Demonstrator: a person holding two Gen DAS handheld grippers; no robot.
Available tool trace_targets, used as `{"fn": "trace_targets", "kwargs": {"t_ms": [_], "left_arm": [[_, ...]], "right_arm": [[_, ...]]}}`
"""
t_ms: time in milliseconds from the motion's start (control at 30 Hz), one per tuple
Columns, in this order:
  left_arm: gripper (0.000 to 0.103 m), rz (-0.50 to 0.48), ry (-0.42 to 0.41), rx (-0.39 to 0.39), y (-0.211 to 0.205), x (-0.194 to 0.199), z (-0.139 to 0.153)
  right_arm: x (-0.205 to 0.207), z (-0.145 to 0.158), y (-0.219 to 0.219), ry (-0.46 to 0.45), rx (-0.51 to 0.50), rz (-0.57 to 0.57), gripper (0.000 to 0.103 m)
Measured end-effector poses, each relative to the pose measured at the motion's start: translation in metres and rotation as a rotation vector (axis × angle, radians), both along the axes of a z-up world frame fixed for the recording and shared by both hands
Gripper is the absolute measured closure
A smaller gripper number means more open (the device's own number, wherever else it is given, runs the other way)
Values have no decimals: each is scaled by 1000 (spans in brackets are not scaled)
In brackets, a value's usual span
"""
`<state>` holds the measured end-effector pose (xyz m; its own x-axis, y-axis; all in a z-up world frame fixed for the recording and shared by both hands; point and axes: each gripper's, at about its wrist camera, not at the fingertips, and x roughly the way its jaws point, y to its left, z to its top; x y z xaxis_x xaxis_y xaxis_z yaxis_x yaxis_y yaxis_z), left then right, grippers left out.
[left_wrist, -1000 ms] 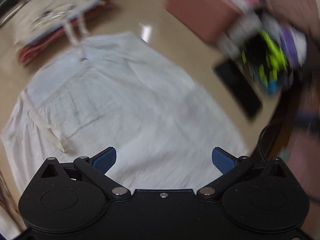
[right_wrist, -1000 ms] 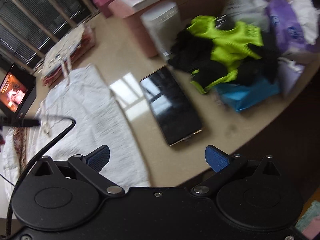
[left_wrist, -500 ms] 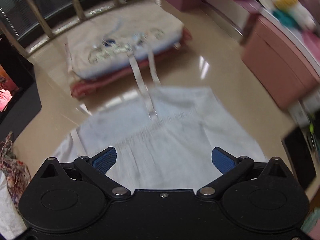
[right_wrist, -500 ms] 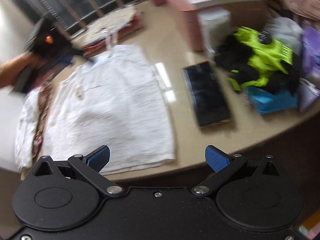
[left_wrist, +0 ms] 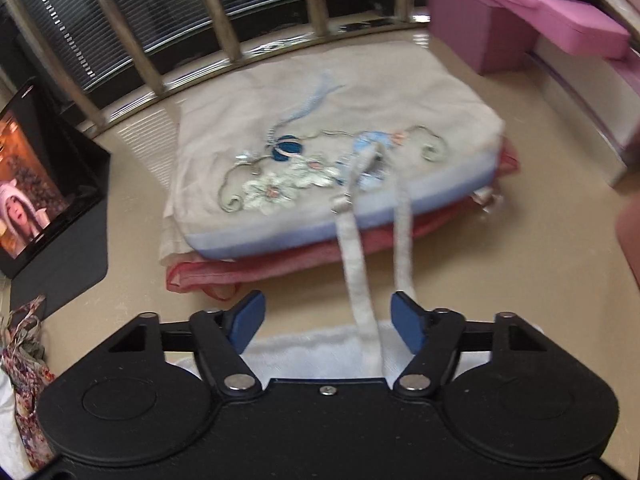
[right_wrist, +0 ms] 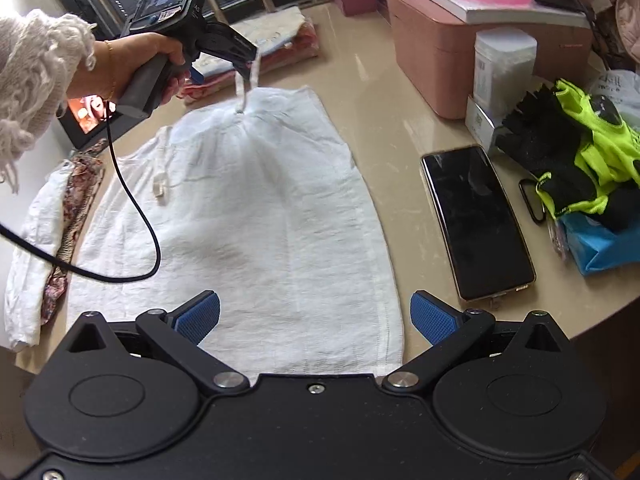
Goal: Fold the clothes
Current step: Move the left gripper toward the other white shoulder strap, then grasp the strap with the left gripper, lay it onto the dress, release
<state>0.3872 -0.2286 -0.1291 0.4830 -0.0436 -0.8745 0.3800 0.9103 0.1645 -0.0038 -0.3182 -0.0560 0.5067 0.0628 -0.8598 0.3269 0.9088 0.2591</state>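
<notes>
A white strappy garment (right_wrist: 248, 208) lies flat on the beige table (right_wrist: 380, 92). Its two thin straps (left_wrist: 360, 280) run up onto a folded pile. My left gripper (left_wrist: 328, 320) hangs over the garment's top edge, and its jaws are closing with the straps between the blue pads (left_wrist: 248, 320); the pads stand apart from them. In the right wrist view a hand holds that left gripper (right_wrist: 228, 64) at the strap loop (right_wrist: 246, 84). My right gripper (right_wrist: 316, 316) is open above the garment's near hem, with nothing between its fingers.
A folded pile of embroidered clothes (left_wrist: 320, 152) sits just beyond the straps. A phone (right_wrist: 476, 220), black and green gloves (right_wrist: 580, 148) and a pink box (right_wrist: 432, 52) stand to the right. A lit screen (left_wrist: 28, 184) and a floral cloth (right_wrist: 68, 216) are at the left; a black cable (right_wrist: 132, 216) crosses the garment.
My left gripper has travelled from the garment's middle to its top edge and straps, and its jaws have narrowed. The right gripper swung left, from the phone to over the hem.
</notes>
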Motion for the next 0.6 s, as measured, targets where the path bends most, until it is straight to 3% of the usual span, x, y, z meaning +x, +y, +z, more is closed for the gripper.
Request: {"fn": "trace_targets", "kwargs": {"t_ms": [167,333,433,500,533,600], "left_arm": [[46,90,20,-79,11,14,-6],[52,63,26,-66,3,18,-14],[52,77,56,-116,1,19,-18],[70,93,71,-124,2,19,-20],[91,102,78,-128,2,19,-21],[98,110,67,-166,5,18,-17]], "right_arm": [[-2,-8,3,29,4,-1,1],[2,-11,8,46,-5,18,1],[8,-12,13,67,-27,45,1],[14,-13,16,86,-44,66,1],[16,-13,18,94,-52,77,1],[22,-13,22,110,-67,97,1]]}}
